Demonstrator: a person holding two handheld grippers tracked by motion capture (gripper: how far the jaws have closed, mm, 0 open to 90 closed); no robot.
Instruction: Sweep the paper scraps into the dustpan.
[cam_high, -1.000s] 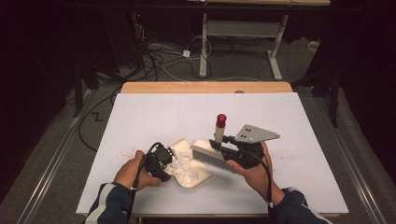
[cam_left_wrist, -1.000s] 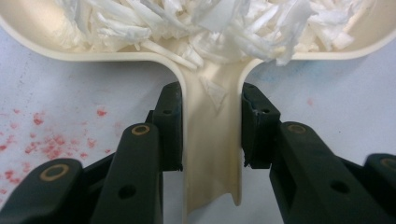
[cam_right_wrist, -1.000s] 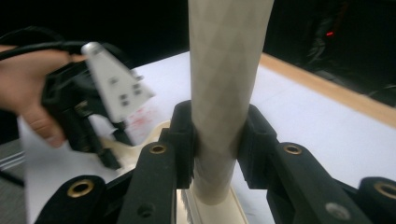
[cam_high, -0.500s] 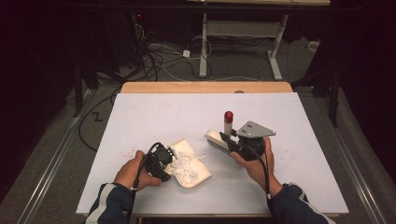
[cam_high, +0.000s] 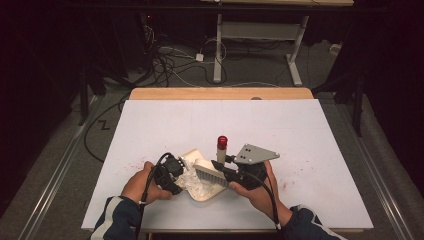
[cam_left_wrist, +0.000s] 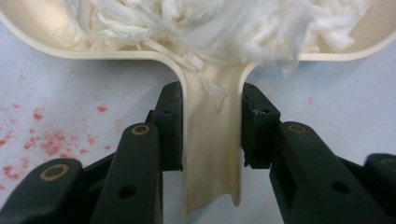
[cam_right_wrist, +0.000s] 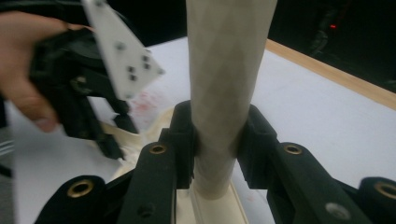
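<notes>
I have both tools working close together near the front edge of the table (cam_high: 300, 130), a little left of its middle. My left gripper (cam_left_wrist: 212, 130) is closed tight on the flat cream handle of the dustpan (cam_left_wrist: 212, 154), one black pad pressed against each side of it, and the dustpan rests on the white tabletop with its tray pointing away from me. The tray is heaped with shredded white plastic scraps (cam_left_wrist: 243, 23). Faint red specks (cam_left_wrist: 46, 140) dot the surface just left of that handle. My right gripper (cam_right_wrist: 215, 140) is clamped around the pale round handle of the brush (cam_high: 211, 175), its jaws closed in against the shaft on both sides. From the high view the brush head lies across the right side of the dustpan, bristles over the scraps, and its handle rises to a red tip (cam_high: 222, 142). My left hand (cam_high: 137, 182) and right hand (cam_high: 257, 192) sit just beside the front edge.
</notes>
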